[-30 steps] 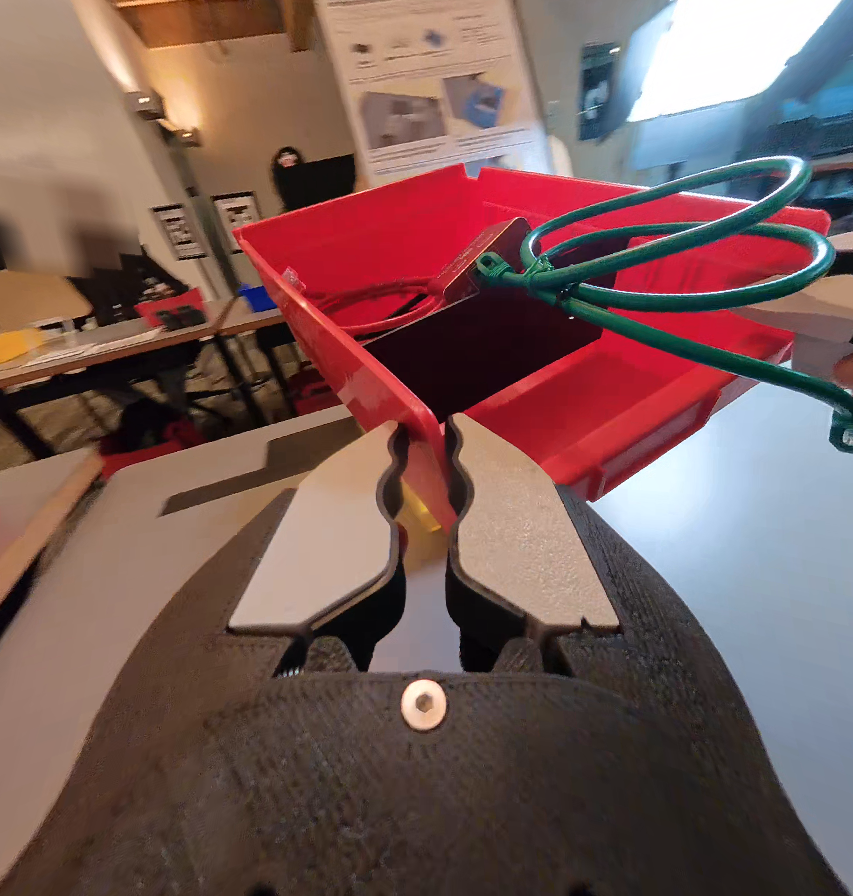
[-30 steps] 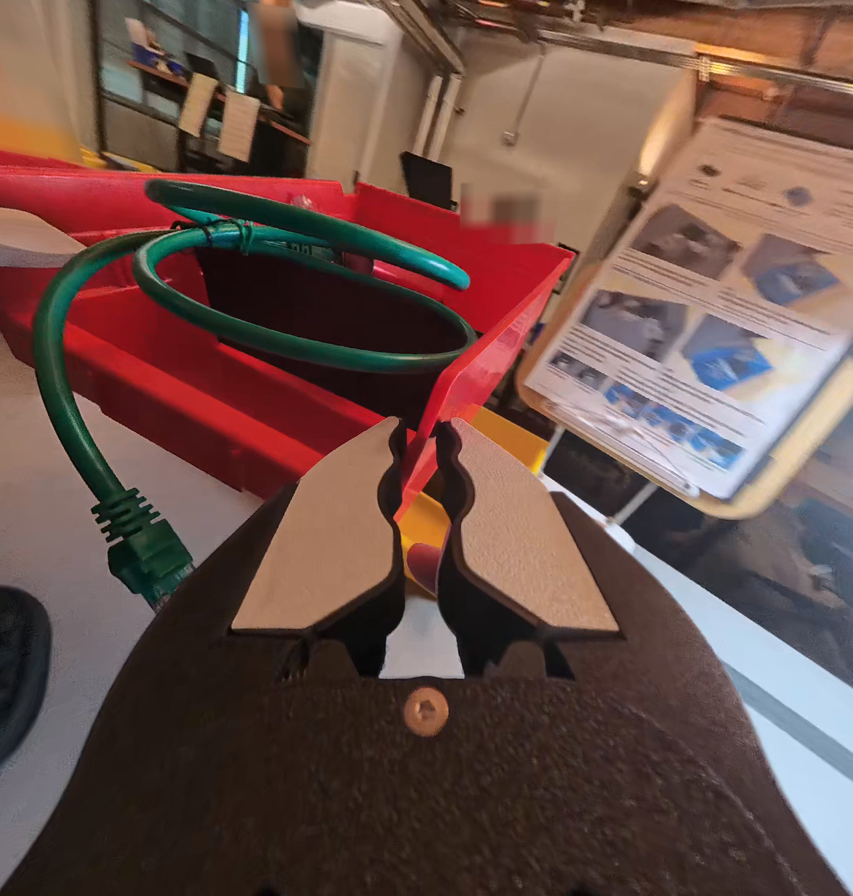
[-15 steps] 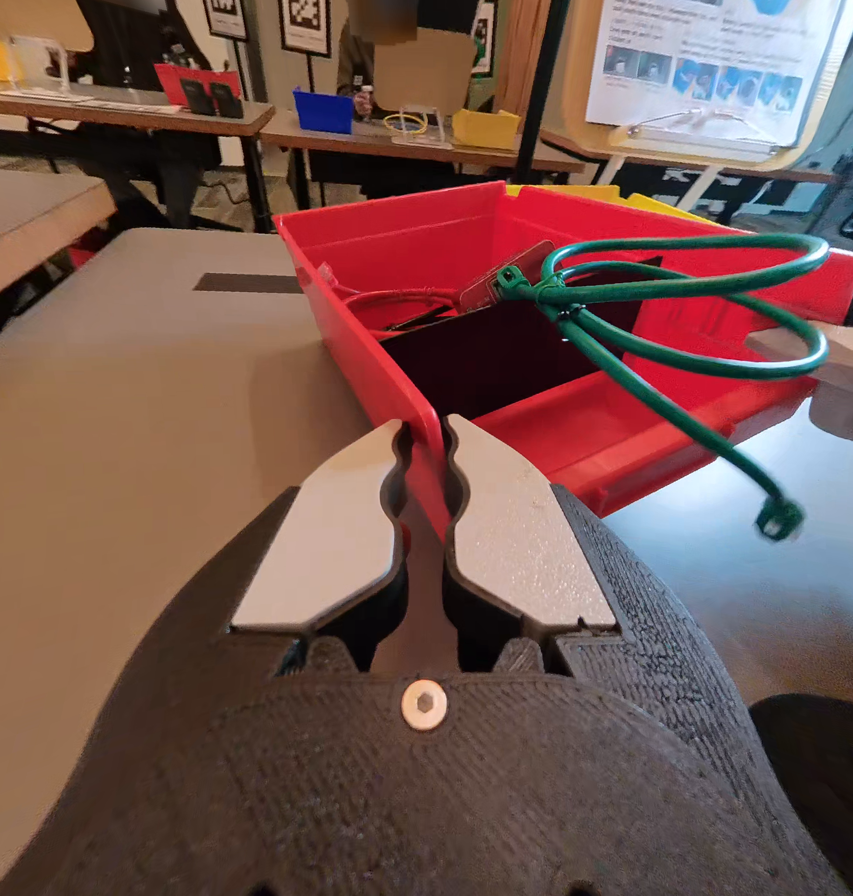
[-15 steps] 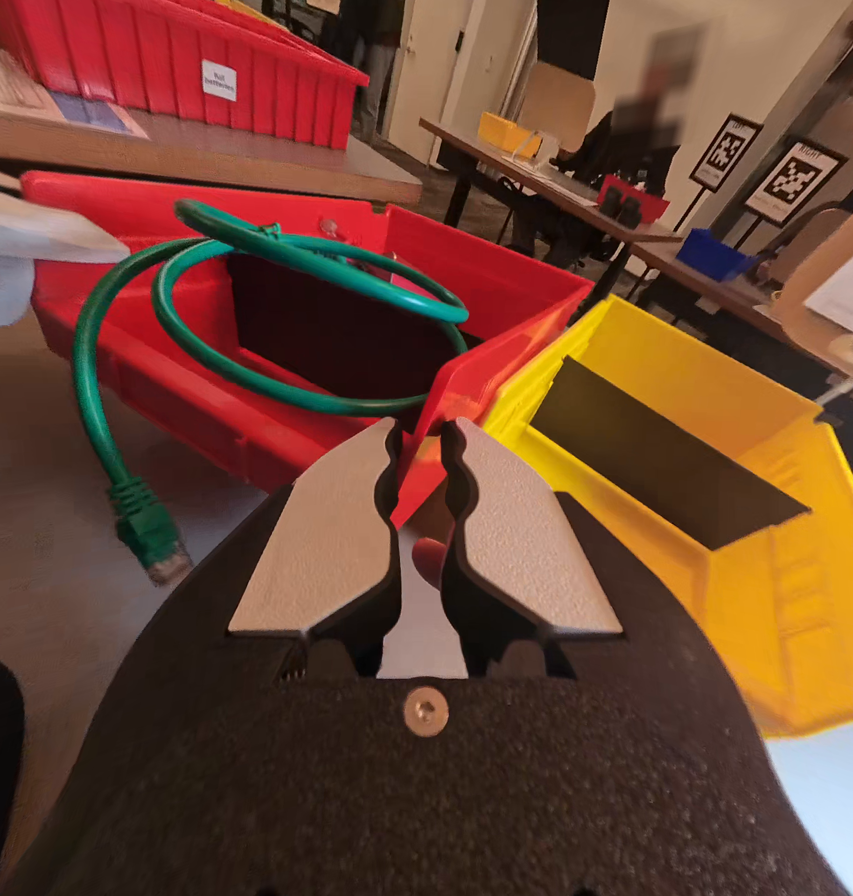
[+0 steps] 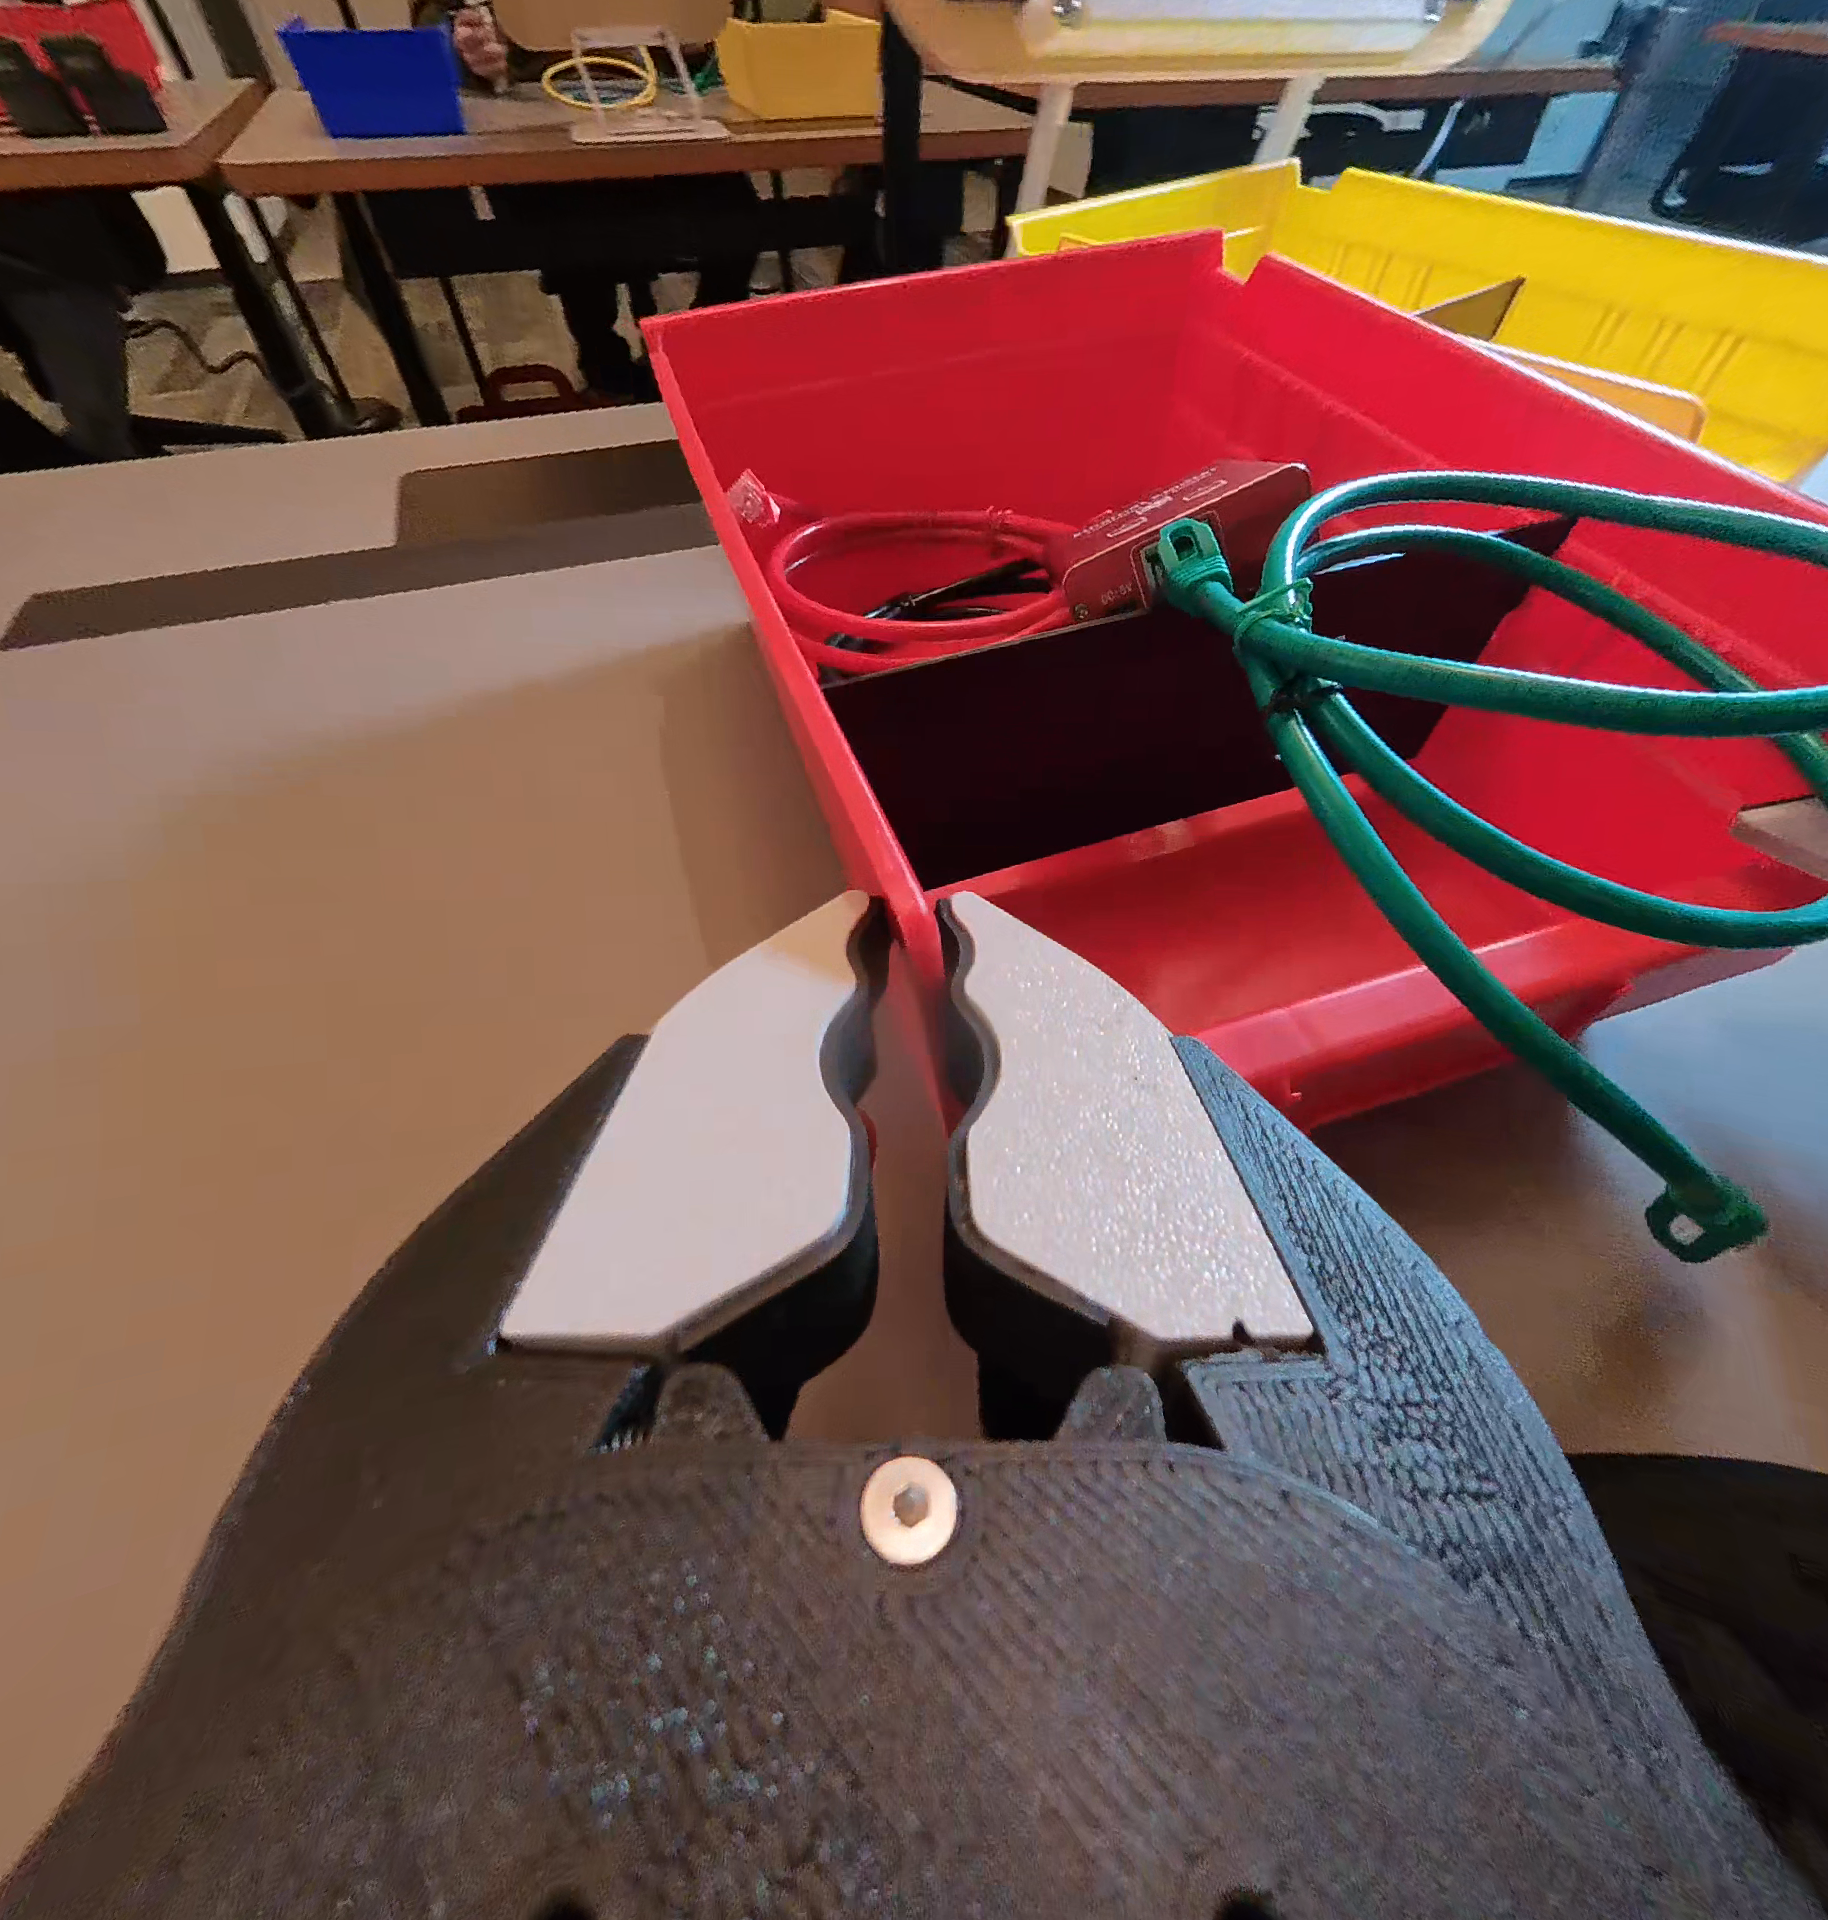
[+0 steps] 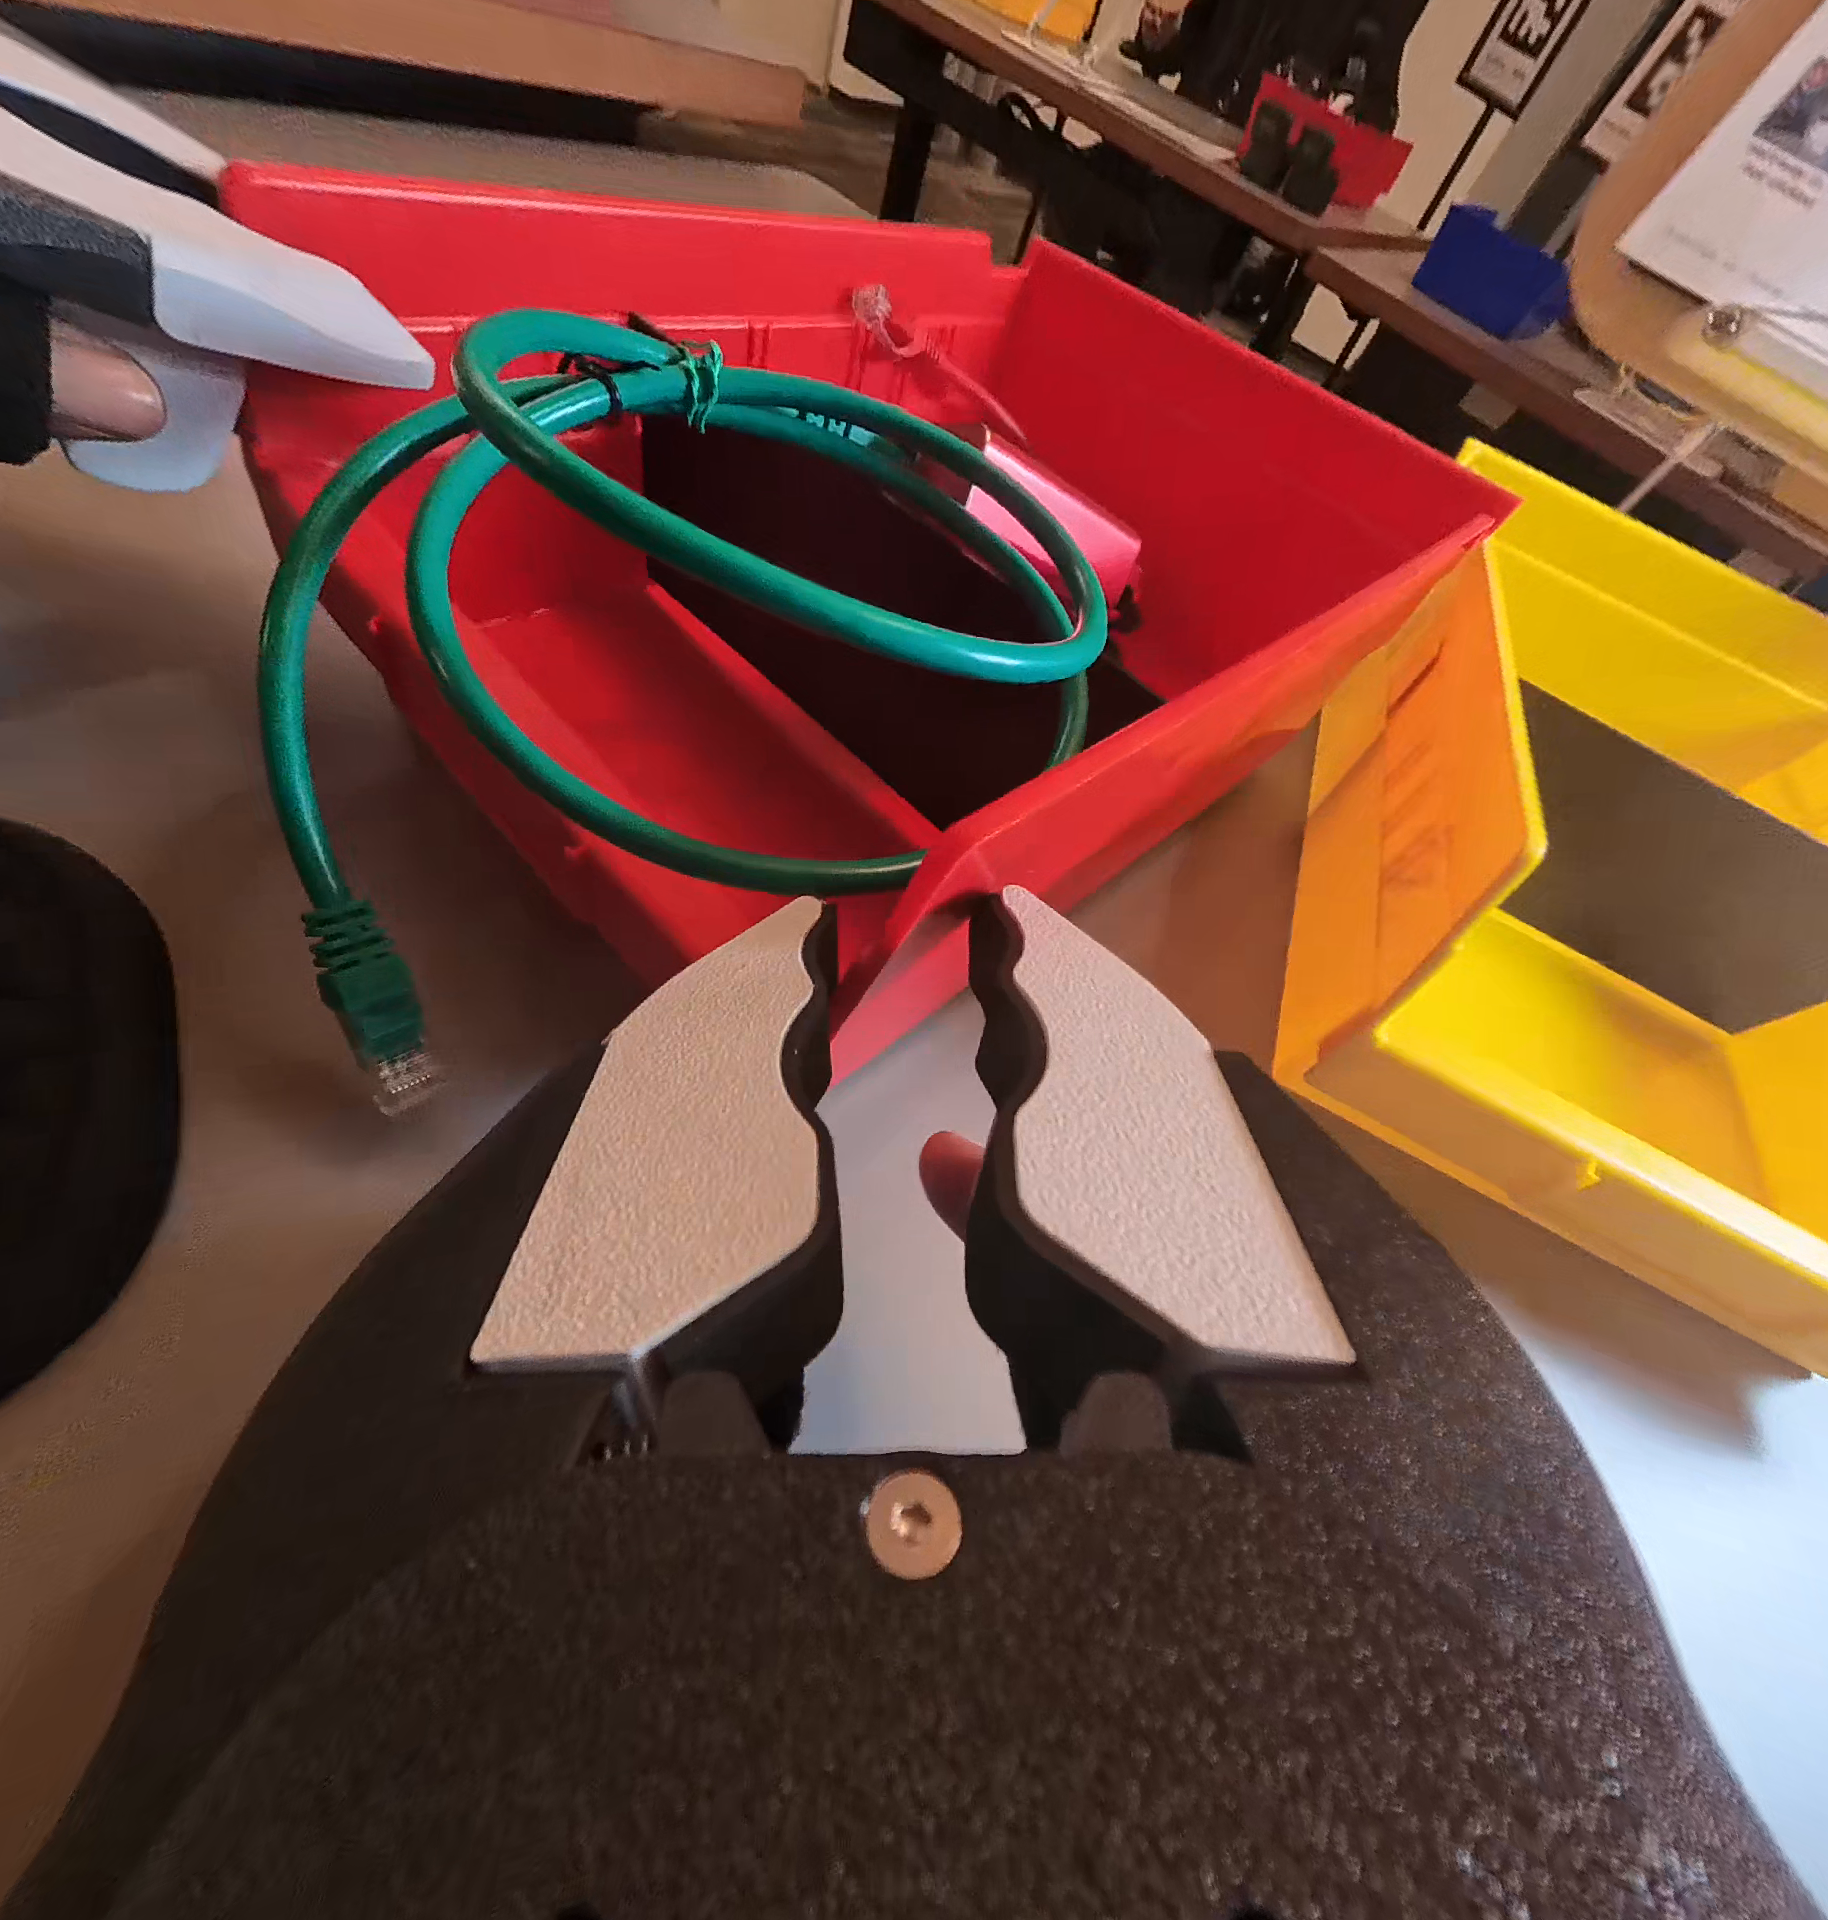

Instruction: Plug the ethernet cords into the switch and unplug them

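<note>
A red bin stands on the grey table. It holds a red switch and a coiled red cord in its back compartment. A green ethernet cord has one end plugged into the switch. It loops over the bin's front edge, and its free plug lies on the table. My left gripper is shut on the bin's left wall. My right gripper straddles the bin's right front corner with its jaws a little apart. The green cord and its free plug also show in the right wrist view.
A yellow bin stands close against the red bin's right side and also shows in the left wrist view. A dark rounded shape sits at the near table edge. Other tables with small bins stand behind. Tip to tip, the grippers are about 20 centimetres apart. My right gripper's tips are some 12 centimetres from the dark rounded shape. It is also in sight in the left wrist view.
The red bin has come down from a raised tilt and now sits level on the table. The green cord's free plug has dropped to the tabletop. My right jaws have parted slightly.
</note>
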A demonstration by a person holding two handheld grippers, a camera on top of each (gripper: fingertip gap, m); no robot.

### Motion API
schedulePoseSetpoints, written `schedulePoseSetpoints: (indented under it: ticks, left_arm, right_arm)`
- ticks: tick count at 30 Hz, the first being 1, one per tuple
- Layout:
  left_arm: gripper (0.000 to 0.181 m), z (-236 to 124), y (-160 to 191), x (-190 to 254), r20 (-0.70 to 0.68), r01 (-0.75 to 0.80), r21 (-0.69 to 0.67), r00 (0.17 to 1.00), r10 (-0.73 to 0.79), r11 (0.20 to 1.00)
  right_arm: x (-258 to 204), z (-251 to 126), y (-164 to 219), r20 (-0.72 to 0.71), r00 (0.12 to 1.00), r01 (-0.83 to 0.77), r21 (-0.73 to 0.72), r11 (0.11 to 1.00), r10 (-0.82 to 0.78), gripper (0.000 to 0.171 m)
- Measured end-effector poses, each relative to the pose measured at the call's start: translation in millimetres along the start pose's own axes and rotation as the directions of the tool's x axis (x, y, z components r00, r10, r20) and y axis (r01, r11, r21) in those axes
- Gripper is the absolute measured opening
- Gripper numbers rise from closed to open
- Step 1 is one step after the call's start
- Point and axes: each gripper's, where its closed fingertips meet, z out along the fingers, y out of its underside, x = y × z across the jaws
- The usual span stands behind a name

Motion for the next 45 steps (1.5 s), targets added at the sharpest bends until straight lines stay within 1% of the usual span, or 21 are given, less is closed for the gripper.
schedulePoseSetpoints:
  ticks: [1, 4, 6, 7, 9, 11, 13, 14, 16, 19, 21, 24, 26, 27, 28, 29, 30, 34, 37, 40, 45]
  left_arm:
    - [0.009, 3.3, -0.9, 5.8, -0.012, -0.017, -0.003, 1.000, 0.017, 1.000]
    - [0.016, 6.6, -5.3, 13.4, -0.020, -0.087, -0.004, 0.996, 0.087, 0.996]
    - [0.035, 0.4, -18.0, 8.7, 0.040, -0.125, 0.031, 0.991, 0.124, 0.992]
    - [0.038, -4.3, -25.6, 8.3, 0.064, -0.166, 0.042, 0.984, 0.163, 0.985]
    - [0.042, -11.4, -39.9, 19.1, 0.060, -0.274, 0.043, 0.961, 0.272, 0.961]
    - [0.047, -13.0, -43.0, 40.0, -0.011, -0.387, -0.013, 0.922, 0.387, 0.922]
    - [0.050, -10.7, -34.0, 64.2, -0.133, -0.485, -0.084, 0.871, 0.473, 0.870]
    - [0.052, -8.0, -29.1, 70.3, -0.160, -0.537, -0.122, 0.840, 0.518, 0.834]
    - [0.055, -3.4, -21.6, 71.5, -0.163, -0.689, -0.183, 0.725, 0.669, 0.701]
    - [0.054, 3.3, -13.7, 87.1, -0.220, -0.824, -0.179, 0.565, 0.795, 0.537]
    - [0.055, 8.2, -1.9, 95.7, -0.293, -0.866, -0.210, 0.498, 0.816, 0.454]
    - [0.058, 19.1, 18.5, 99.9, -0.408, -0.897, -0.289, 0.430, 0.805, 0.333]
    - [0.052, 24.6, 31.6, 105.9, -0.497, -0.914, -0.292, 0.397, 0.772, 0.282]
    - [0.054, 26.6, 40.0, 106.7, -0.536, -0.907, -0.321, 0.410, 0.738, 0.271]
    - [0.053, 28.8, 49.5, 104.7, -0.566, -0.900, -0.360, 0.420, 0.709, 0.246]
    - [0.042, 33.4, 56.1, 100.4, -0.570, -0.896, -0.388, 0.417, 0.707, 0.216]
    - [0.030, 39.7, 55.7, 98.0, -0.548, -0.899, -0.386, 0.403, 0.733, 0.207]
    - [0.032, 44.4, 53.0, 98.8, -0.486, -0.867, -0.385, 0.481, 0.729, 0.315]
    - [0.033, 40.7, 53.7, 87.9, -0.454, -0.846, -0.388, 0.520, 0.723, 0.365]
    - [0.034, 35.9, 54.9, 76.0, -0.428, -0.832, -0.389, 0.543, 0.723, 0.395]
    - [0.034, 35.1, 54.3, 45.7, -0.378, -0.806, -0.413, 0.575, 0.726, 0.423]
  right_arm:
    - [4.8, -2.6, 3.9, 0.002, 1.000, -0.005, -0.009, 1.000, 0.005, 0.025]
    - [15.3, -0.1, 13.8, 0.054, 0.998, -0.023, -0.056, 0.998, 0.026, 0.026]
    - [20.9, 2.9, 13.6, 0.099, 0.995, -0.025, -0.063, 0.998, 0.031, 0.026]
    - [23.9, 2.9, 14.8, 0.118, 0.993, -0.019, -0.076, 0.997, 0.027, 0.028]
    - [29.1, -3.5, 13.3, 0.172, 0.984, -0.024, -0.063, 0.998, 0.034, 0.046]
    - [35.9, -17.3, 11.8, 0.250, 0.968, -0.026, -0.035, 0.999, 0.033, 0.061]
    - [45.3, -35.1, 8.9, 0.361, 0.932, -0.053, 0.014, 0.998, 0.044, 0.066]
    - [59.0, -40.8, 9.5, 0.373, 0.925, -0.079, 0.017, 0.997, 0.067, 0.067]
    - [96.3, -42.9, 17.4, 0.332, 0.941, -0.067, -0.019, 0.998, 0.069, 0.065]
    - [152.9, -28.4, 51.8, 0.215, 0.968, 0.170, -0.177, 0.969, -0.131, 0.067]
    - [170.3, -17.0, 74.8, 0.249, 0.933, 0.330, -0.293, 0.897, -0.261, 0.071]
    - [179.4, 3.9, 93.7, 0.355, 0.810, 0.577, -0.342, 0.742, -0.467, 0.077]
    - [177.2, 16.2, 108.8, 0.454, 0.745, 0.656, -0.368, 0.658, -0.489, 0.078]
    - [176.2, 21.8, 111.6, 0.478, 0.746, 0.650, -0.374, 0.661, -0.463, 0.064]
    - [175.1, 26.0, 112.2, 0.496, 0.755, 0.633, -0.375, 0.677, -0.430, 0.058]
    - [177.7, 29.0, 112.2, 0.495, 0.761, 0.624, -0.381, 0.682, -0.420, 0.051]
    - [177.3, 28.9, 112.2, 0.503, 0.753, 0.631, -0.371, 0.681, -0.424, 0.050]
    - [169.1, 9.1, 115.9, 0.494, 0.717, 0.682, -0.352, 0.641, -0.492, 0.041]
    - [166.3, -18.5, 116.2, 0.404, 0.745, 0.665, -0.395, 0.633, -0.531, 0.032]
    - [169.1, -53.3, 124.3, 0.333, 0.817, 0.577, -0.454, 0.679, -0.471, 0.034]
    - [172.7, -96.7, 148.5, 0.263, 0.844, 0.531, -0.531, 0.661, -0.467, 0.036]
